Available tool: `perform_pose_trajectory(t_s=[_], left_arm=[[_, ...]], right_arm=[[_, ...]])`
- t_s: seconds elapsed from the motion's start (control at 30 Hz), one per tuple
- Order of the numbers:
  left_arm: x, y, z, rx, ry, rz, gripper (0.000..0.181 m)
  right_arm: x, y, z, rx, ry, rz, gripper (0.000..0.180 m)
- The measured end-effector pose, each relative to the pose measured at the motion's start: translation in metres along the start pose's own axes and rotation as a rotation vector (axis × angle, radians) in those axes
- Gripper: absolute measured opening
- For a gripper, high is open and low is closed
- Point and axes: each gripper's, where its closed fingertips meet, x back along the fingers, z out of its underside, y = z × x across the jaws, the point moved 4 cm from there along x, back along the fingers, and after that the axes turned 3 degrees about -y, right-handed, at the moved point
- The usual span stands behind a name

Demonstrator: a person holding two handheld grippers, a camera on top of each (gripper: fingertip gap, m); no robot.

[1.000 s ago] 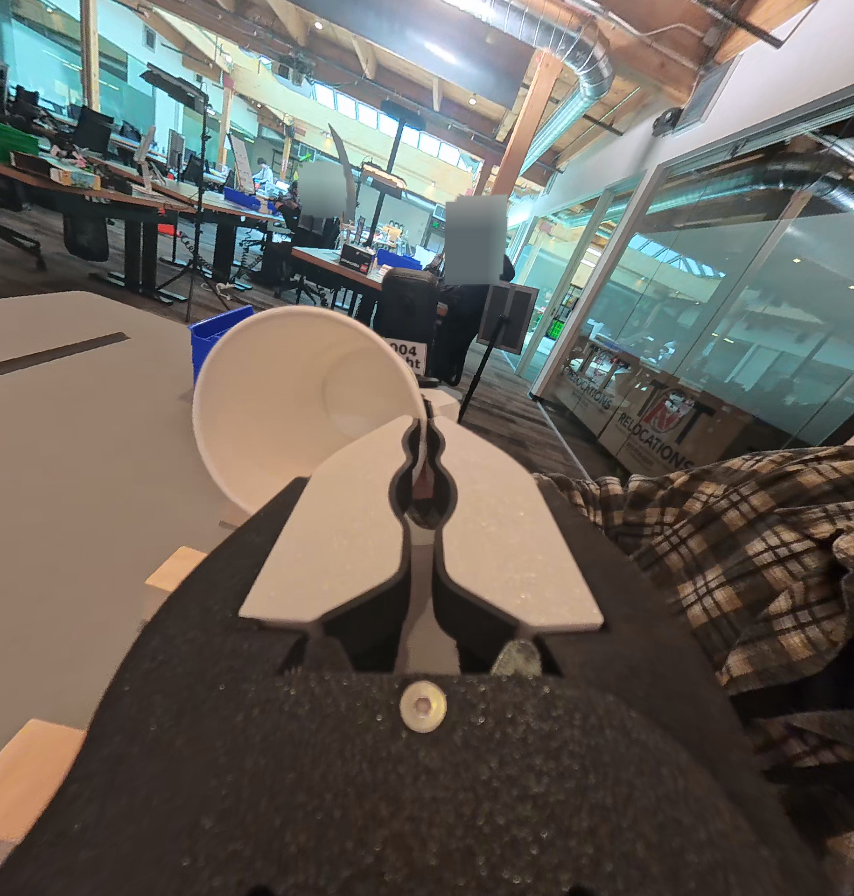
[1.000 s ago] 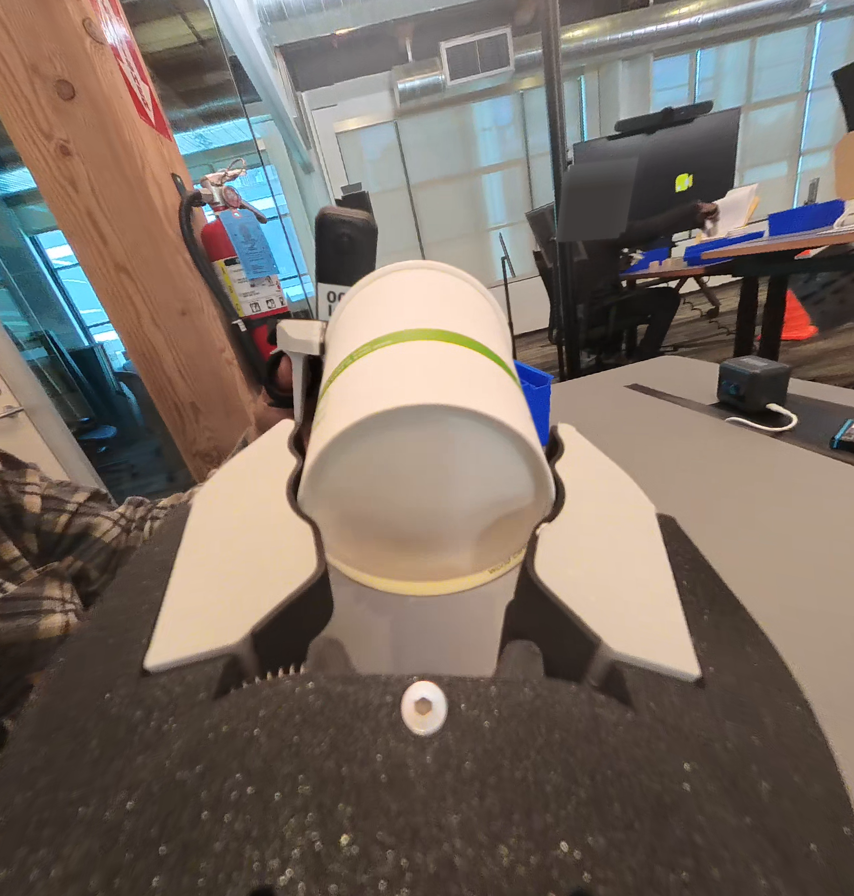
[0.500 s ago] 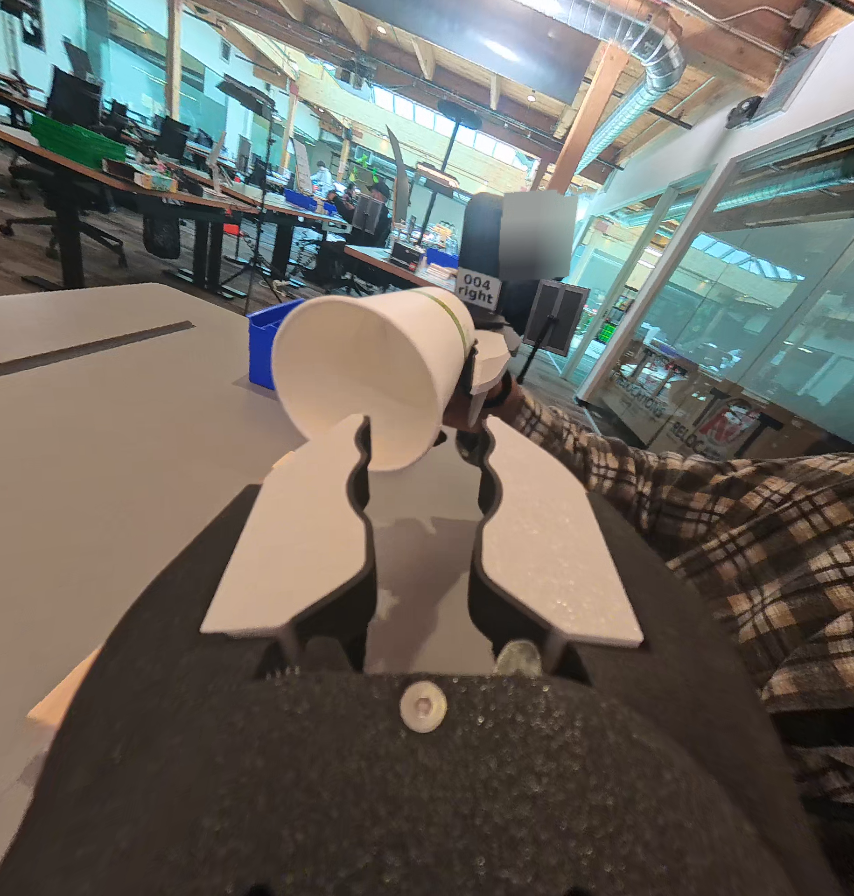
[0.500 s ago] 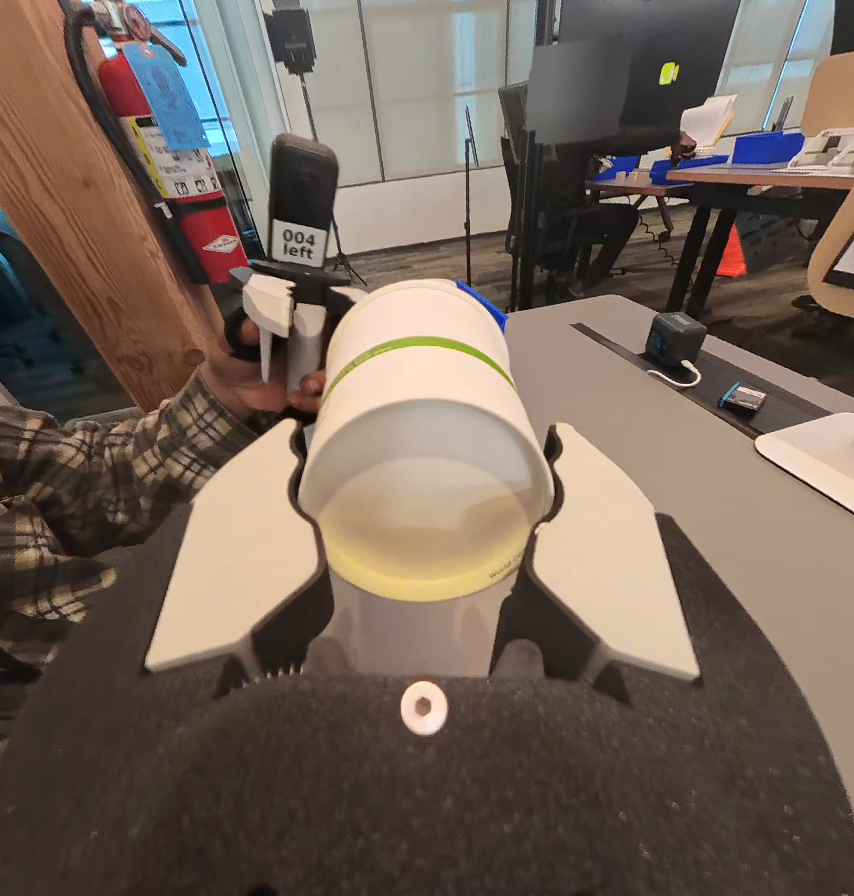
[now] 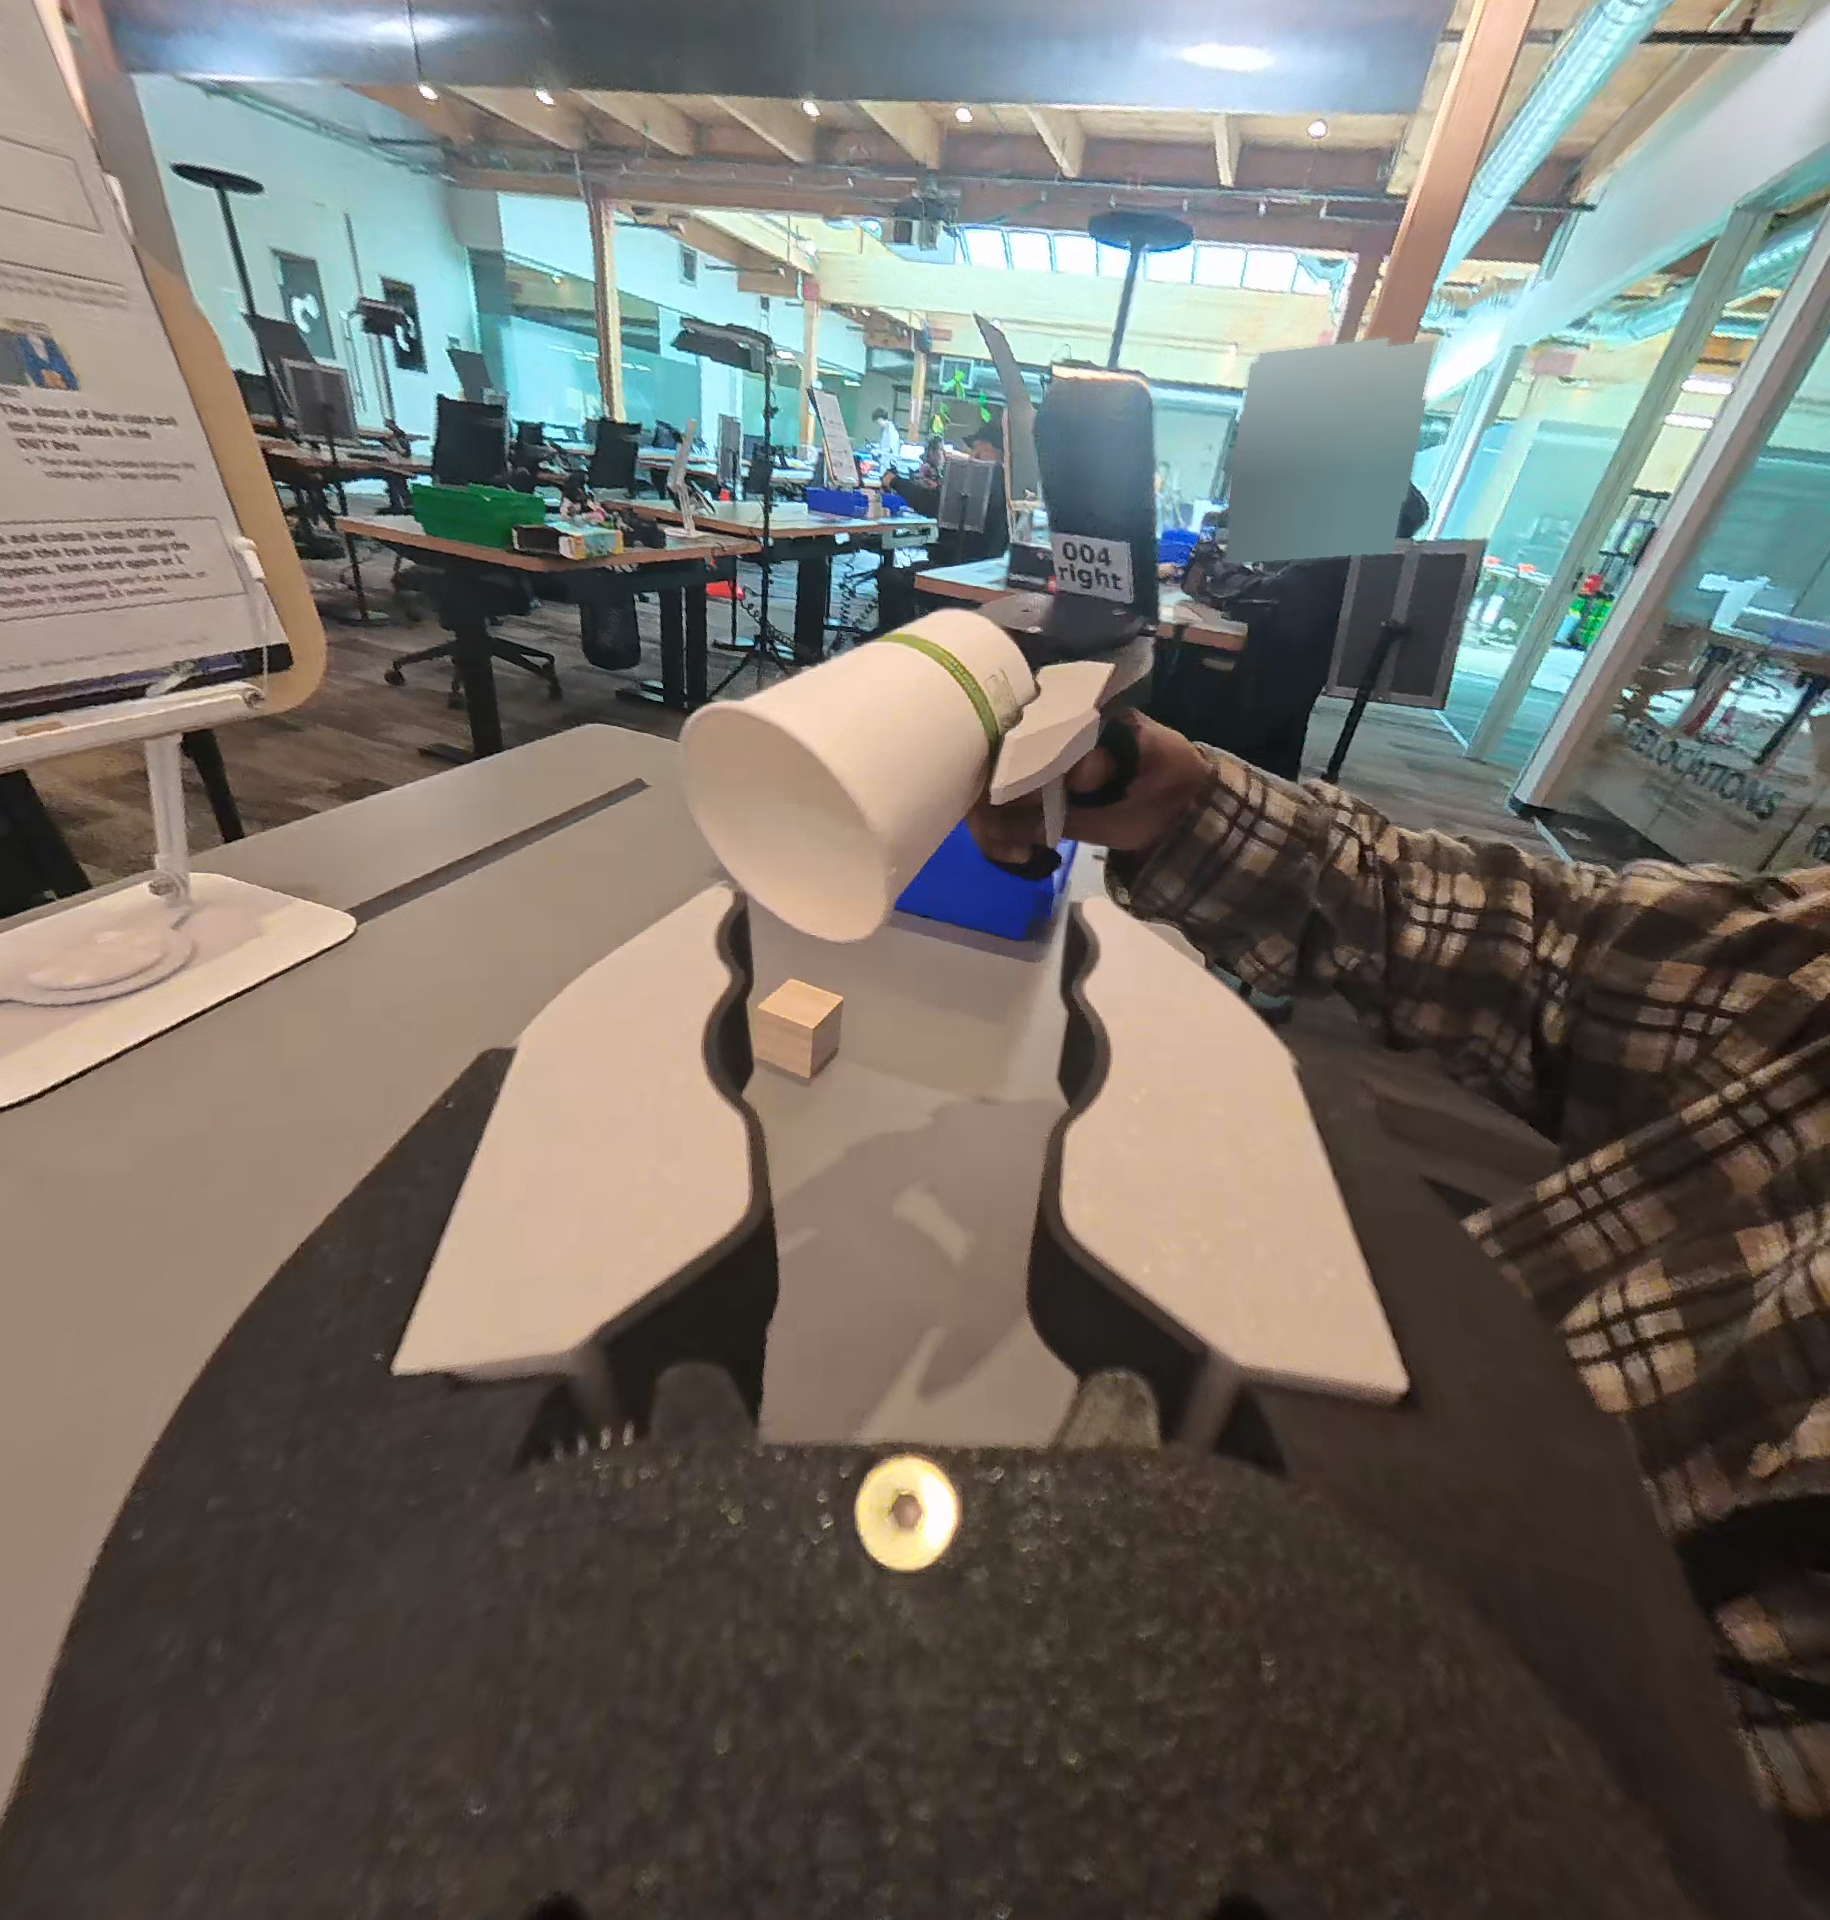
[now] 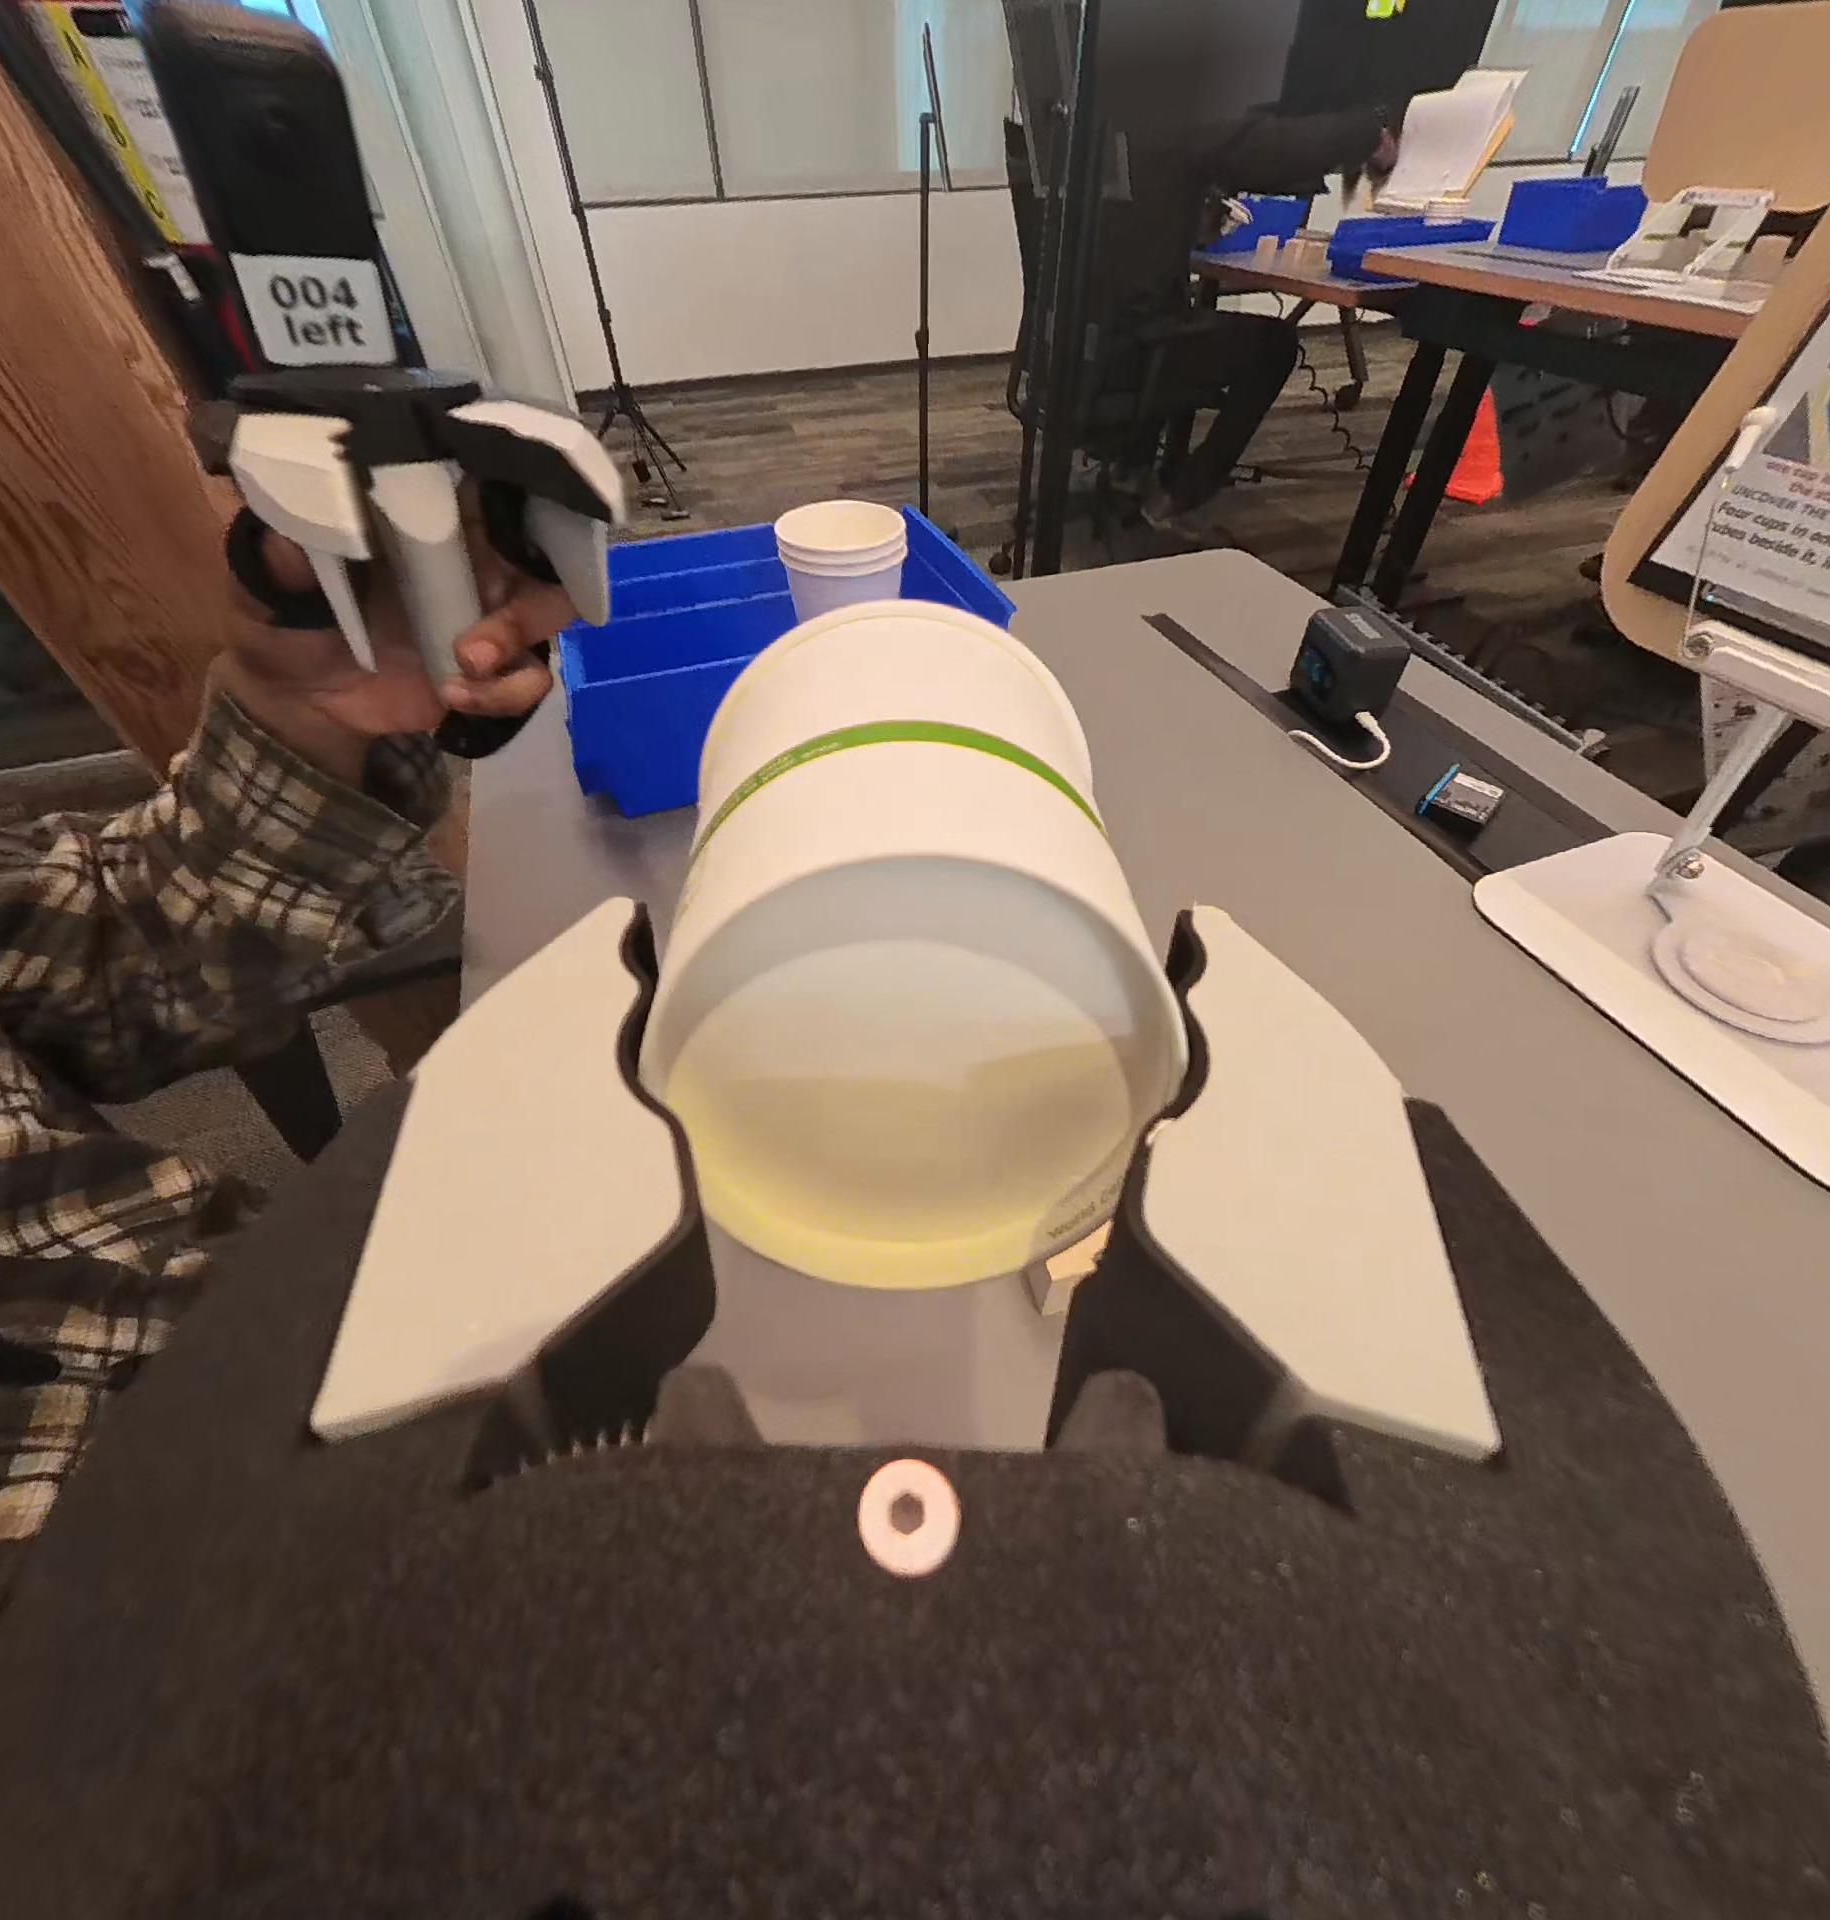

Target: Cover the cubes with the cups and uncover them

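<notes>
My right gripper (image 6: 911, 925) is shut on a white paper cup (image 6: 911, 987) with a green band, held sideways in the air, its base towards the camera. In the left wrist view the cup (image 5: 849, 774) tilts, mouth down, above the grey table (image 5: 267, 1091). A wooden cube (image 5: 799, 1031) stands on the table below it, seen between my left gripper's fingers. My left gripper (image 5: 903, 935) is open and empty; it also shows in the right wrist view (image 6: 454, 582). Part of a cube (image 6: 1067, 1273) shows under the cup.
A blue bin (image 6: 682, 644) at the table's far end holds a stack of white cups (image 6: 840, 561). A sign on a white stand (image 5: 111, 966) is at one side. A small black device (image 6: 1347, 665) with a cable lies in a table slot. A plaid sleeve (image 5: 1513, 1039) reaches across.
My left gripper, shut at the cup's rim a second ago, has opened and drawn back. My right gripper still holds the cup and has tipped down over the table.
</notes>
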Motion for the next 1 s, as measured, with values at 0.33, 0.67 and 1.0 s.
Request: perform_pose_trajectory(t_s=[0.33,0.67,1.0], left_arm=[[0.030,-0.002,-0.010,-0.072,0.002,-0.084,0.056],[0.038,0.006,-0.013,-0.105,0.008,-0.139,0.054],[0.047,0.008,-0.018,-0.148,0.013,-0.194,0.053]], right_arm=[[-0.006,-0.004,-0.001,0.000,0.040,0.015,0.092],[-0.010,-0.006,-0.007,0.018,0.078,0.022,0.092],[-0.020,-0.009,-0.017,0.056,0.137,0.031,0.092]])
